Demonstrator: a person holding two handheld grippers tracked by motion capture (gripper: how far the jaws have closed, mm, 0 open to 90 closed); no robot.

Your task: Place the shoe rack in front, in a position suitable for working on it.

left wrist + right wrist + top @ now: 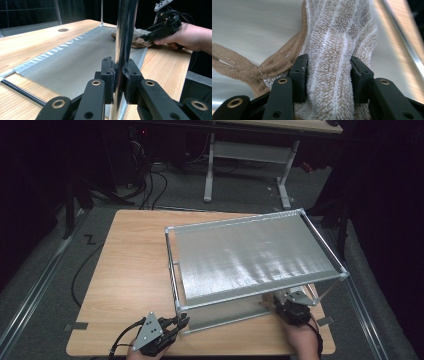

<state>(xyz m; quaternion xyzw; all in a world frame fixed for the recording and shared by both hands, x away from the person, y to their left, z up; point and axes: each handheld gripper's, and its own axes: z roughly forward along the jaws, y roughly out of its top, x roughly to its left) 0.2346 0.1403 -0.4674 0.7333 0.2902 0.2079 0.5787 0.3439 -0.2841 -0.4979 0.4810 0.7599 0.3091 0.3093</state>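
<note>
Nearest you, your left tongs (pixel 119 75) are gripping the shiny upright post (pixel 124 37) at the near left corner of the metal rack (pixel 255 254), with both jaws closed tight against the post so no gap is showing. In the high view those left tongs (pixel 181 322) are sitting at the front edge of the wooden worktop (pixel 127 270), right against that corner. A little farther along the front, your right tongs (pixel 328 75) are clamping a fold of the beige towel (pixel 337 50), the jaws pressing into the pile from both sides. The towel (pixel 136 40) is lying on the rack's grey lower shelf (pixel 75 60), under the top shelf near the right front corner, where your right hand (pixel 302 337) is reaching in.
</note>
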